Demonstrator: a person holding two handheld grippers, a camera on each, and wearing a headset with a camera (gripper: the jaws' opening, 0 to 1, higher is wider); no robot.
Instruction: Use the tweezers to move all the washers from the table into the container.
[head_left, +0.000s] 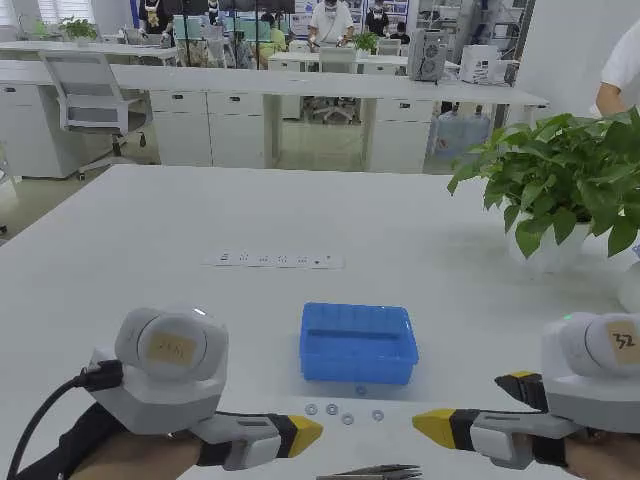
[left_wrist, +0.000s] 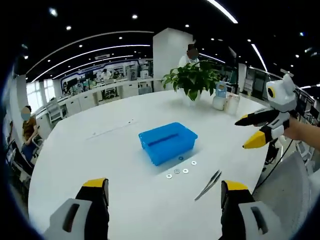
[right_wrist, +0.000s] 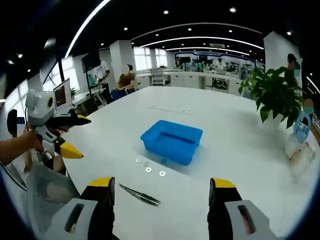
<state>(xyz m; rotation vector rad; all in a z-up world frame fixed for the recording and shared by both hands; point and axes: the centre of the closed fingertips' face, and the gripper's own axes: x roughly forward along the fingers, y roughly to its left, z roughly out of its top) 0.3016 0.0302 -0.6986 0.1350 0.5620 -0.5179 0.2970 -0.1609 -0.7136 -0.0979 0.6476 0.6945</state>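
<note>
Washers (head_left: 331, 409): five small metal rings lying flat on the white table (head_left: 180, 230), all outside the container. Four sit in a loose row just in front of the container. The fifth lies apart from the row, closer to the container's front wall.

Head view, left to right:

- Left gripper (left_wrist: 164, 187): low at the near left, hand-held, with a black cable (head_left: 40, 420) running off its back. The yellow-tipped jaws point inward toward the middle of the table. In its own view the jaws stand wide apart and released, with nothing between them. It is well short of the washers and the tweezers.
- Tweezers (left_wrist: 208, 185): lying flat on the table at the near edge, between the two grippers and just on the near side of the washer row. Nothing touches them, and they are apart from the washers.
- Container (head_left: 355, 367): a blue rectangular plastic tub, upright at the middle of the table, just beyond the washers. A white socket strip (head_left: 272, 259) lies flat on the table farther back.
- Right gripper (right_wrist: 161, 183): low at the near right, hand-held, jaws pointing inward toward the left gripper. The jaws are spread and released, holding nothing, clear of the tweezers.
- Potted plant (head_left: 560, 180): green and leafy in a white pot, at the far right of the table, well apart from the container.
</note>
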